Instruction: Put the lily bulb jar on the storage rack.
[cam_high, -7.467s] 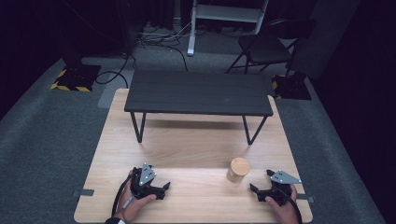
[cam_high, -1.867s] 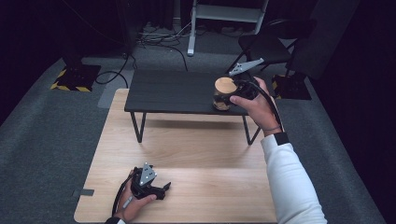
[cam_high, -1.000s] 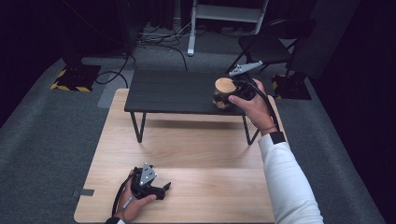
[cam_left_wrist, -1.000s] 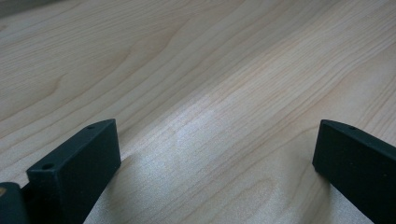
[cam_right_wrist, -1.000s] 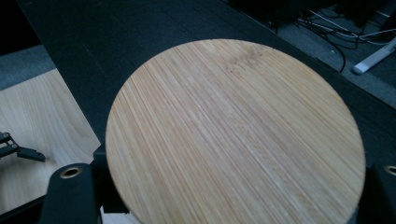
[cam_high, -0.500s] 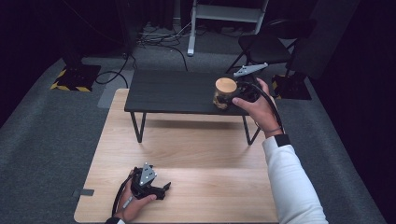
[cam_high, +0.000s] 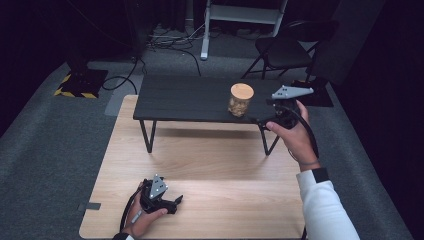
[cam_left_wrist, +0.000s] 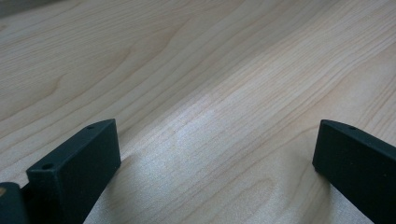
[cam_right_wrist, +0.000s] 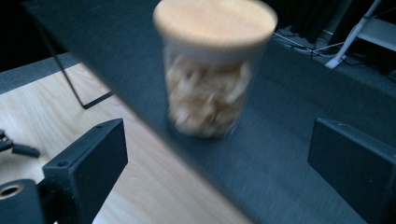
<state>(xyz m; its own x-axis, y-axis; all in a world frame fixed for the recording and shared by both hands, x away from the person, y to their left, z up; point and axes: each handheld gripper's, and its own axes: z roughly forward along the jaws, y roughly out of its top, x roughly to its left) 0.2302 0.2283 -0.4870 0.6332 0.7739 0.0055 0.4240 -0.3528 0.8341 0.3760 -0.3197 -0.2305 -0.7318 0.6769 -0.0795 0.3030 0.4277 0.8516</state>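
A clear jar (cam_high: 240, 100) with a round wooden lid and pale contents stands upright on the right part of the low black bench (cam_high: 185, 97). My right gripper (cam_high: 264, 116) is just to its right and apart from it, jaws open. In the right gripper view the jar (cam_right_wrist: 210, 70) stands free ahead of the spread jaws, blurred. My left gripper (cam_high: 175, 202) rests on the wooden table (cam_high: 210, 190) near the front left, held by a hand. In the left gripper view its jaws stand wide apart over bare wood (cam_left_wrist: 210, 116).
The black bench stands on thin legs at the far end of the table. Grey carpet (cam_high: 60, 150) surrounds it. A folding chair (cam_high: 285, 47), a white stand and cables lie behind, and a yellow-striped plate (cam_high: 80, 85) lies at the far left.
My right gripper has let go of the jar on the bench and drawn back to the right. Earlier it carried the jar up from the table. The left gripper has not moved.
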